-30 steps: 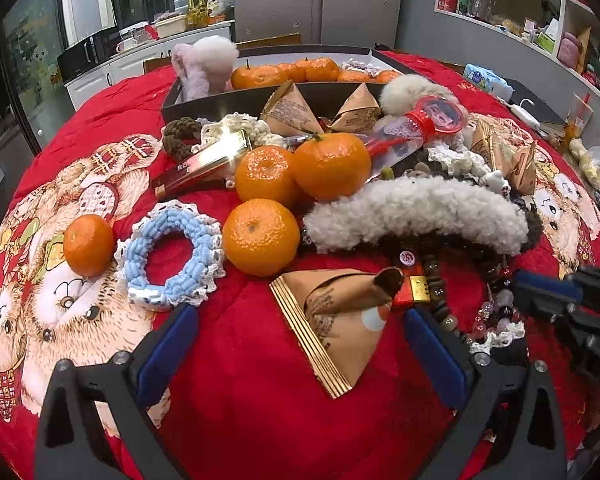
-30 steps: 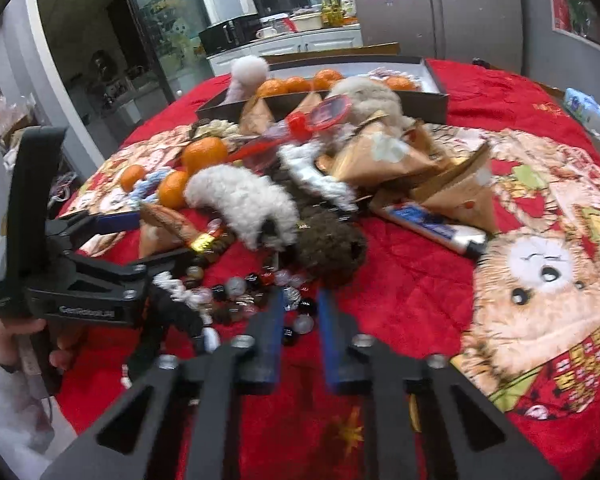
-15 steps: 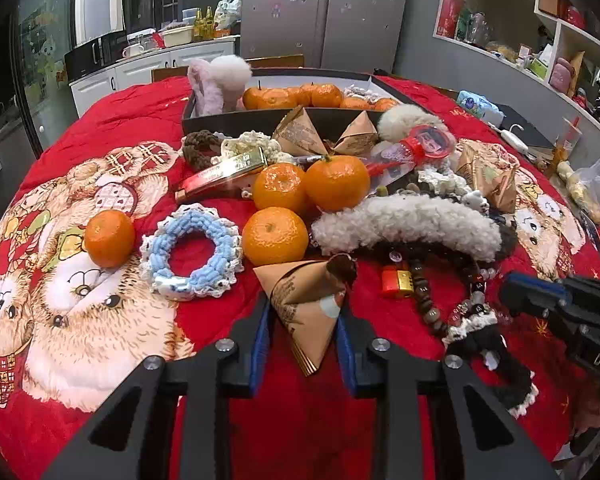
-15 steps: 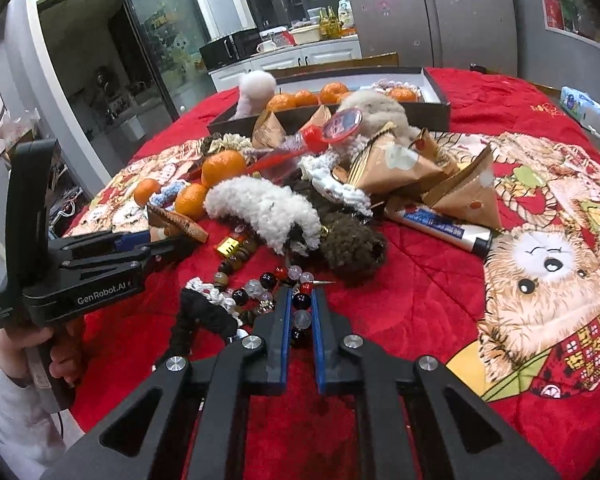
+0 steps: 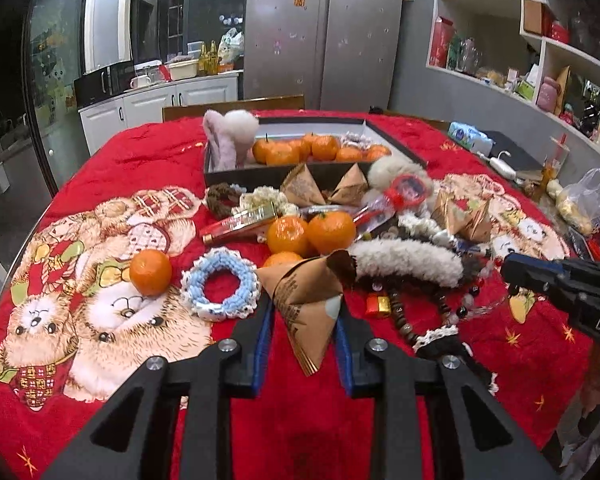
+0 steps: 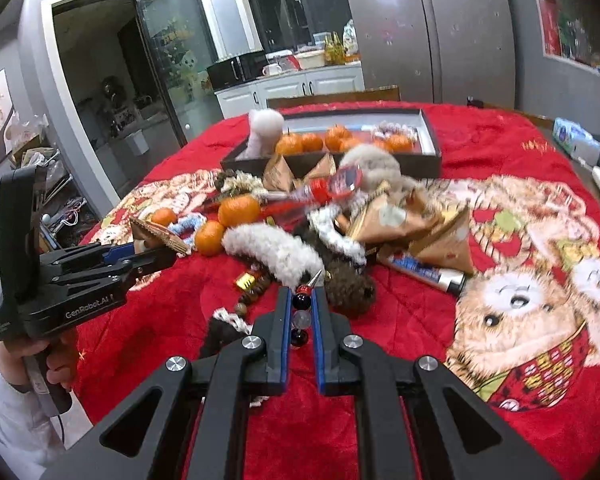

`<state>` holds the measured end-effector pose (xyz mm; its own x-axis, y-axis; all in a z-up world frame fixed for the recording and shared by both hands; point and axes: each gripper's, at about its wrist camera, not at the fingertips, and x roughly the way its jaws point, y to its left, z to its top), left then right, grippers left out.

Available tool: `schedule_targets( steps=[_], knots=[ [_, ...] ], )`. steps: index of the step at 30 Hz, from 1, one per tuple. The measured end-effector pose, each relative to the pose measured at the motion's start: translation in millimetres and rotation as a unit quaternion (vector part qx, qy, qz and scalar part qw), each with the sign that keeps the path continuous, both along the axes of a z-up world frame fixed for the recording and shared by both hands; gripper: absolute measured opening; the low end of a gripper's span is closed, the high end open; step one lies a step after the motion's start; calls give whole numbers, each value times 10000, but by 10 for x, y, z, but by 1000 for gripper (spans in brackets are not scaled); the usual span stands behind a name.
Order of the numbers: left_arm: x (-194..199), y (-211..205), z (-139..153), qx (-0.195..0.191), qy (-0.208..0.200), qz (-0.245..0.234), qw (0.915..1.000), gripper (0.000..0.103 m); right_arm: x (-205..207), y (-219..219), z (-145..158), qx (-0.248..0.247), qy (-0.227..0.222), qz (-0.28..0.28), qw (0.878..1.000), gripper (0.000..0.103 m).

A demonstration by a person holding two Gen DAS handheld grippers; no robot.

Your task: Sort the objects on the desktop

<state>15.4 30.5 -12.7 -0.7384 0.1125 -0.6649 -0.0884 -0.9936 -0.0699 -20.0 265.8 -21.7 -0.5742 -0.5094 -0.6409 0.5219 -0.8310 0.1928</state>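
Note:
My left gripper (image 5: 305,316) is shut on a brown paper pyramid packet (image 5: 308,300) and holds it above the red cloth; it also shows in the right wrist view (image 6: 156,236). My right gripper (image 6: 301,312) is shut on a beaded bracelet (image 6: 301,308) with red, black and clear beads, lifted off the cloth. In the left wrist view the right gripper (image 5: 512,276) sits at the right with beads (image 5: 466,304) hanging below. A dark box (image 5: 236,178) at the back holds oranges (image 5: 296,148) and a fluffy item.
Loose oranges (image 5: 150,272), a blue-white scrunchie (image 5: 220,288), a white fluffy clip (image 5: 408,262), a brown bead string (image 5: 400,312), more paper packets (image 6: 448,244), a tube (image 6: 424,272) and a brown pompom (image 6: 350,288) crowd the red cloth. The table edge lies at the left.
The left gripper closed on the paper packet and lifted it. The right gripper closed on the beaded bracelet and raised it. Both views have risen.

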Motion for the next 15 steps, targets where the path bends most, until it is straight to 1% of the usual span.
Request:
schedule_targets(
  steps=[4, 7, 10, 15],
  knots=[
    [45, -6, 95, 94, 107, -39, 9999, 29, 34, -8, 210, -19, 254, 23, 9997, 11],
    [71, 33, 172, 39, 221, -86, 9997, 29, 28, -19, 320, -4, 379, 32, 9993, 11],
    [72, 49, 239, 86, 304, -134, 9994, 29, 8, -45, 415, 8, 512, 57, 9987, 11],
    [11, 66, 319, 91, 380, -95, 9992, 29, -83, -81, 524, -145, 583, 164, 9981, 11]
  ],
)
